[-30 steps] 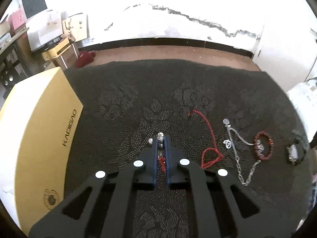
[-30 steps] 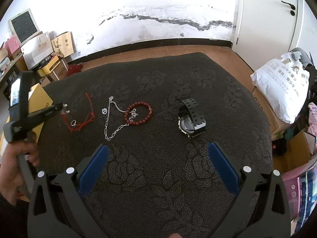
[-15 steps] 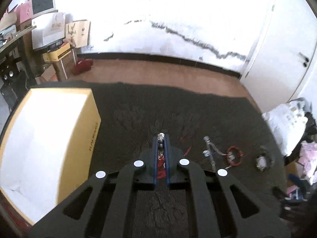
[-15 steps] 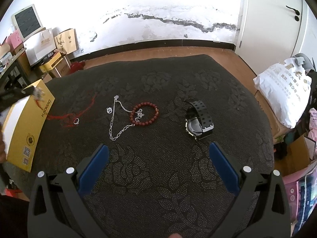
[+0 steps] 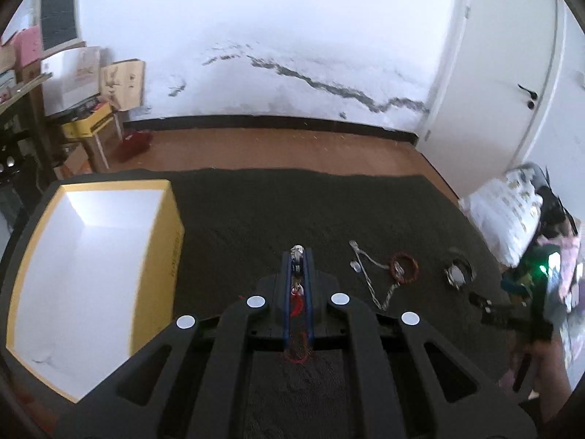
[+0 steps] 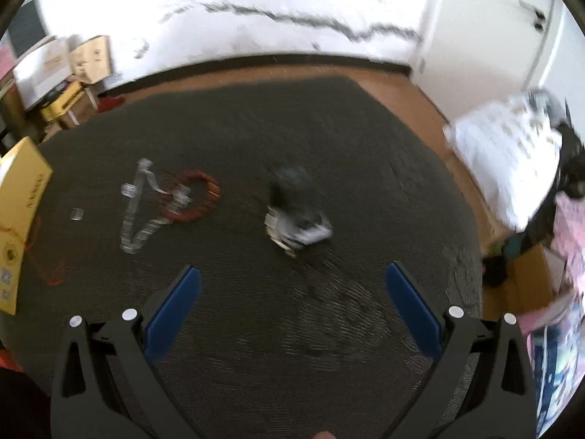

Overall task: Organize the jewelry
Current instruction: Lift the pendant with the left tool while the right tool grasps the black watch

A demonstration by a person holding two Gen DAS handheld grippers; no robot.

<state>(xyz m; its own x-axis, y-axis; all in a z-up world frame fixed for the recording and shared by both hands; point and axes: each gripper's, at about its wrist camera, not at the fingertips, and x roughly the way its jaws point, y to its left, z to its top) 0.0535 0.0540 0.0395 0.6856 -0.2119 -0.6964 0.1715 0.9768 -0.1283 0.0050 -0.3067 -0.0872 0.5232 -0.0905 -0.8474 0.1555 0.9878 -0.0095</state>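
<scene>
My left gripper (image 5: 298, 252) is shut on a red cord necklace (image 5: 297, 303) with a silver charm, held above the dark patterned cloth; the cord hangs below the fingers. The open yellow box (image 5: 172, 241) with a white inside lies to its left. A silver chain (image 5: 369, 281), a red bead bracelet (image 5: 404, 267) and a black watch (image 5: 457, 272) lie to the right. My right gripper (image 6: 292, 289) is open and empty above the cloth, with the watch (image 6: 296, 216), bracelet (image 6: 197, 197), chain (image 6: 137, 212) and a small ring (image 6: 76, 214) ahead of it.
The yellow box (image 6: 22, 197) shows at the left edge of the right wrist view, with the red cord (image 6: 44, 267) hanging beside it. Cardboard boxes and shelves (image 5: 84, 84) stand at the back left. A white bag (image 5: 512, 208) lies on the right. The dark cloth (image 6: 292, 128) ends at a wooden floor.
My left gripper has risen with the red cord and moved toward the yellow box. My right gripper has moved forward, closer to the watch; its view is blurred.
</scene>
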